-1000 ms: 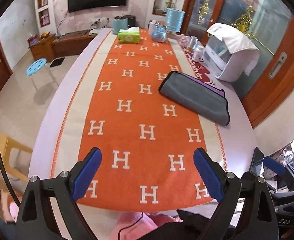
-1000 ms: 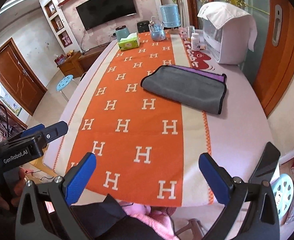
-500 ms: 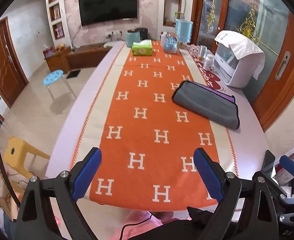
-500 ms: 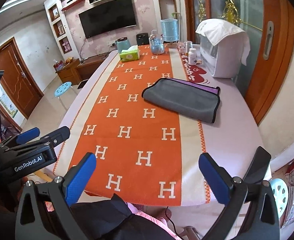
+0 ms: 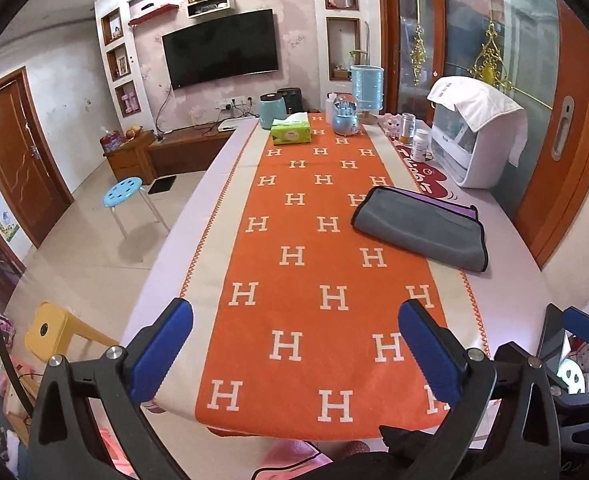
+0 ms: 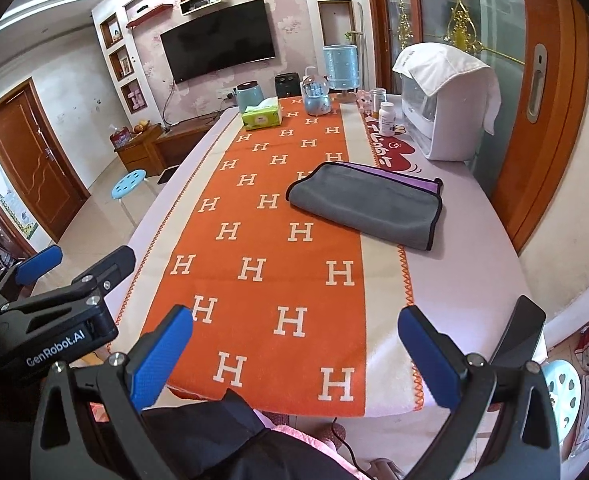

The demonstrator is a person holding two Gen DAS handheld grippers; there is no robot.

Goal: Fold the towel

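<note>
- Table (image 5: 510, 280) under an orange runner (image 5: 314, 264) fills the view.
- Towel (image 5: 422, 226), grey and folded, lies flat at 1 o'clock, on the runner's right edge.
- Left gripper (image 5: 294, 344) is spread wide, empty, well short of the towel.
- Right gripper (image 6: 294, 344) likewise gapes, towel (image 6: 368, 202) at 12 o'clock, well apart.

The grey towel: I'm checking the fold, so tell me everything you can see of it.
The grey towel looks soft, with dark edging. It lies folded flat, a purple layer showing along its far edge. It rests partly on the orange runner, partly on the pale table. Neither gripper touches it.
</note>
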